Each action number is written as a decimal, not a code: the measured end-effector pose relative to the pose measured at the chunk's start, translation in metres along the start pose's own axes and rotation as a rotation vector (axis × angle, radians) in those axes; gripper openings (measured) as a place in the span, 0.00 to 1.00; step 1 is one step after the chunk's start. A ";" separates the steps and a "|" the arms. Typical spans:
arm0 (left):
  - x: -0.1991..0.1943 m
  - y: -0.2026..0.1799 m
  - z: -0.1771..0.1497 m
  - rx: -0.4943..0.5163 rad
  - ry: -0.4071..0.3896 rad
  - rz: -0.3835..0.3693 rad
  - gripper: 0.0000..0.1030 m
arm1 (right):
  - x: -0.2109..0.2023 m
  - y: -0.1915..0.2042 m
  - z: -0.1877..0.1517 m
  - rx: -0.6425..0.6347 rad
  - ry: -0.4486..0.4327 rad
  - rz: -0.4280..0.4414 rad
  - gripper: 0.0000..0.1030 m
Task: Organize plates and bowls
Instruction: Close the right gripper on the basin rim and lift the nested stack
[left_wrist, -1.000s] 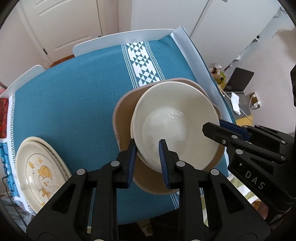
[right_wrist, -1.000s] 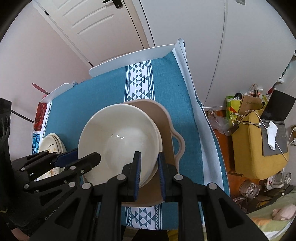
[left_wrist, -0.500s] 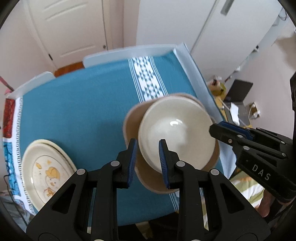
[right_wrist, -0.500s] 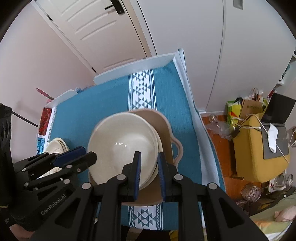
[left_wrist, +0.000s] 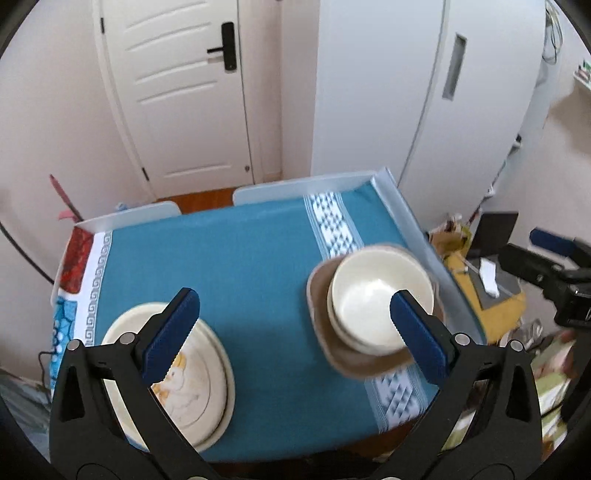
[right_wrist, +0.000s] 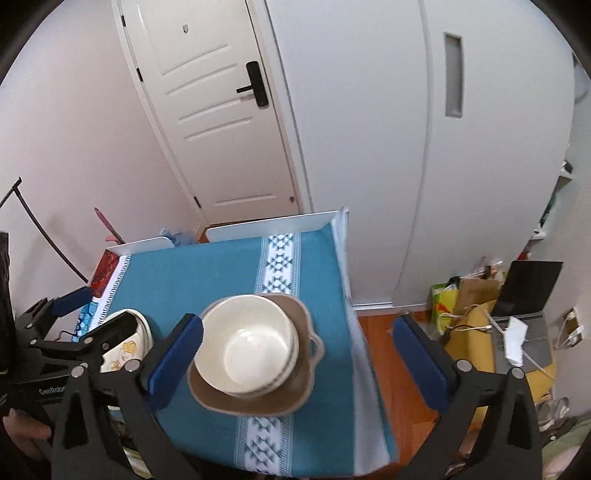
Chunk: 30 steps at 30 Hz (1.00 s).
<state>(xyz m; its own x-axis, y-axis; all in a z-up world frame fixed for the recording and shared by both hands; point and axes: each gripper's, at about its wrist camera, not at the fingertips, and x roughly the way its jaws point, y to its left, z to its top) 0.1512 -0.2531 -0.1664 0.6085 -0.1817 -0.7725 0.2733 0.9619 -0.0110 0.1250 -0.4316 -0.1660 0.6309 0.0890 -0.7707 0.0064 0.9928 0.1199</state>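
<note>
Both tools (left_wrist: 295, 332) (right_wrist: 295, 362) opening, empty

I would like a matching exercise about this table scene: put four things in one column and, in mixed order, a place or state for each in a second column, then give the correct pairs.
Things
1. cream ceramic bowl
2. brown dish with a small handle
3. cream plate with a yellow cartoon picture
4. left gripper

Place or state
A. jaws opening, nothing between them
B. directly on the teal tablecloth, under the bowls
C. alone at the table's near left side in the left wrist view
D. stacked on top, inside a similar bowl

Pairs: 1-D, 2-B, 3-C, 4-A
</note>
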 end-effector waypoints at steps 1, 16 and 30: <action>0.000 0.001 -0.004 0.013 0.008 0.001 1.00 | 0.001 -0.001 -0.001 -0.025 0.022 -0.022 0.99; 0.091 -0.003 -0.040 0.080 0.298 -0.073 0.96 | 0.090 -0.009 -0.040 -0.127 0.356 -0.043 0.78; 0.145 -0.015 -0.041 0.102 0.460 -0.139 0.50 | 0.148 0.008 -0.044 -0.244 0.542 0.055 0.36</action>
<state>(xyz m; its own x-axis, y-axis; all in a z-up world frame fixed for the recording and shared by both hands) 0.2046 -0.2849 -0.3046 0.1757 -0.1757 -0.9686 0.4143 0.9058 -0.0891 0.1840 -0.4070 -0.3065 0.1391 0.1059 -0.9846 -0.2337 0.9697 0.0712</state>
